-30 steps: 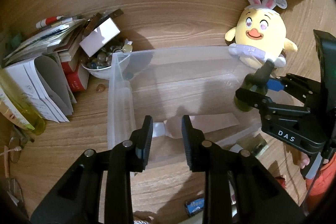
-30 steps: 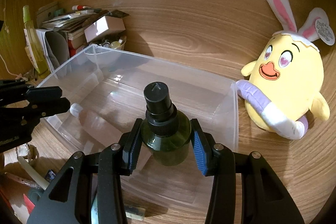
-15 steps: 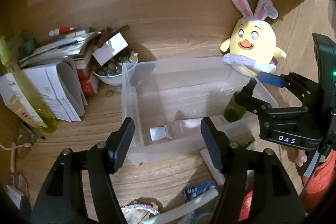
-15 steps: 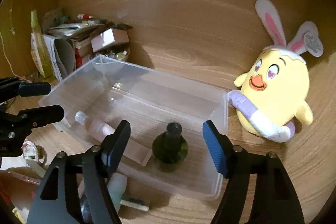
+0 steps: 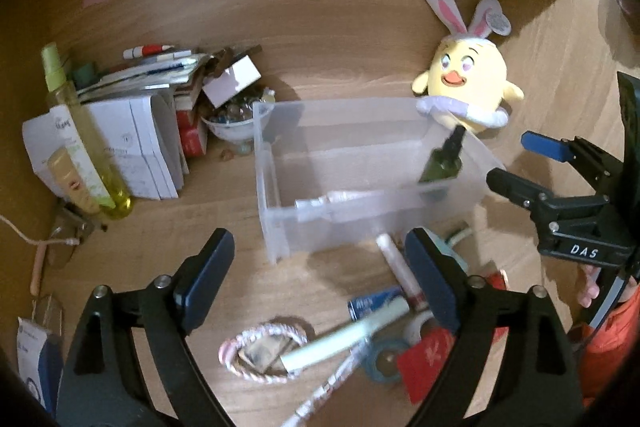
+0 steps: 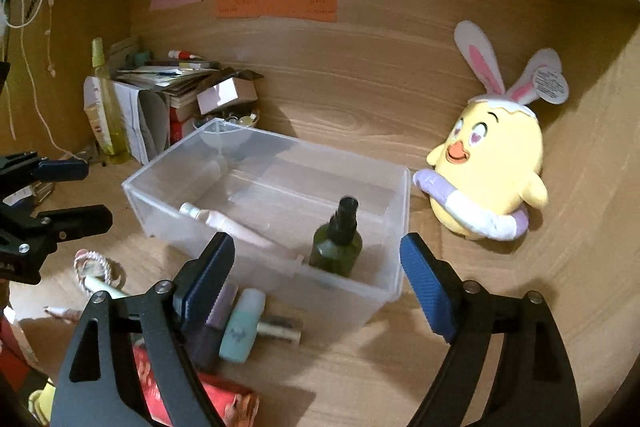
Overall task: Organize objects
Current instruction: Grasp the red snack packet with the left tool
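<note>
Both grippers empty, jaws opening wide: left gripper (image 5: 320, 267), right gripper (image 6: 316, 267). Green spray bottle (image 6: 337, 242) stood upright inside clear bin (image 6: 402, 211), near right wall; pink tube (image 6: 228, 223) laid inside. Teal bottle (image 6: 243, 325) left just outside bin front: judged light, rigid, slippery; best gripped mid-body.

Desk (image 6: 360, 99): I see wood grain, closed in by wooden walls.
Centre: clear plastic box (image 6: 394, 227) standing on it.
2 o'clock: yellow plush chick (image 6: 492, 179), just beside the box.
10 o'clock: paper stack (image 5: 132, 143), yellow spray bottle (image 5: 80, 135), bowl of beads (image 5: 230, 125).
6 o'clock: loose tubes (image 6: 242, 325), tape rolls (image 5: 384, 357), a red packet (image 6: 216, 399).
</note>
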`<state>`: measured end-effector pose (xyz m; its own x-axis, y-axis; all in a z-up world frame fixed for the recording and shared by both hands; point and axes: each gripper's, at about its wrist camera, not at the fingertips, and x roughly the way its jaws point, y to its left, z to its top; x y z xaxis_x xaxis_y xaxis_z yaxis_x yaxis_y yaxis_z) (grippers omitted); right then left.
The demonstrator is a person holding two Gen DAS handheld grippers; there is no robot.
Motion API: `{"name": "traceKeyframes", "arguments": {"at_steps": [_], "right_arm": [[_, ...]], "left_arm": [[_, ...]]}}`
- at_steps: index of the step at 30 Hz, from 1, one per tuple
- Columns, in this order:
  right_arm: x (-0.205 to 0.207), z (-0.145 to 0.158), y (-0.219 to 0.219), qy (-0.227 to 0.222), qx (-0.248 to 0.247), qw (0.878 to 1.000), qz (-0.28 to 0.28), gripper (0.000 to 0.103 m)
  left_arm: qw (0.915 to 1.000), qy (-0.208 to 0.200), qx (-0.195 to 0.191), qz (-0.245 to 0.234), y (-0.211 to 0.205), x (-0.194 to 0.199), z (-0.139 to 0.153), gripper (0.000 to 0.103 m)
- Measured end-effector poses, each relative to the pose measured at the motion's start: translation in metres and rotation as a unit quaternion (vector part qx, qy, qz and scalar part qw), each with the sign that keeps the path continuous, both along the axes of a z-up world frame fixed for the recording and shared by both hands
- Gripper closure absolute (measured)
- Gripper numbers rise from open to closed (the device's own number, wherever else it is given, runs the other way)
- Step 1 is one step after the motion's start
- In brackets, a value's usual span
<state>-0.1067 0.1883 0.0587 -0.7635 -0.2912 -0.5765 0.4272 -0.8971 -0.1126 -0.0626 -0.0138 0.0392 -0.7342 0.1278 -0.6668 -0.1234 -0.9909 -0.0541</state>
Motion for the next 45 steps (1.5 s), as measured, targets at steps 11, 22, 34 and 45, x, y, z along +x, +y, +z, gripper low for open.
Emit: {"name": "traceKeyframes", "arguments": {"at_steps": [11,22,34,45], "right_arm": [[0.032,-0.025,0.035,-0.039,-0.015,0.999,-0.027,0.02],[0.039,-0.062,0.068,-0.102,-0.015,0.994,-0.038,0.02],[0.025,-0.081,0.051,-0.164,-0.027,0.986,0.015,0.02],[0.019,-0.081,0.023,-0.166,-0.02,0.985,0.037,0.02]], "left_arm": [[0.9978,-0.045,0.012,-0.047,0.037,0.029,-0.033,0.015],[0.988,-0.058,-0.038,-0.138,0.104,0.04,-0.055,0.007],[0.9806,-0.073,-0.067,-0.169,0.117,0.028,-0.073,0.006],[0.9837,-0.044,-0.068,-0.16,0.11,0.033,-0.076,0.01]]}}
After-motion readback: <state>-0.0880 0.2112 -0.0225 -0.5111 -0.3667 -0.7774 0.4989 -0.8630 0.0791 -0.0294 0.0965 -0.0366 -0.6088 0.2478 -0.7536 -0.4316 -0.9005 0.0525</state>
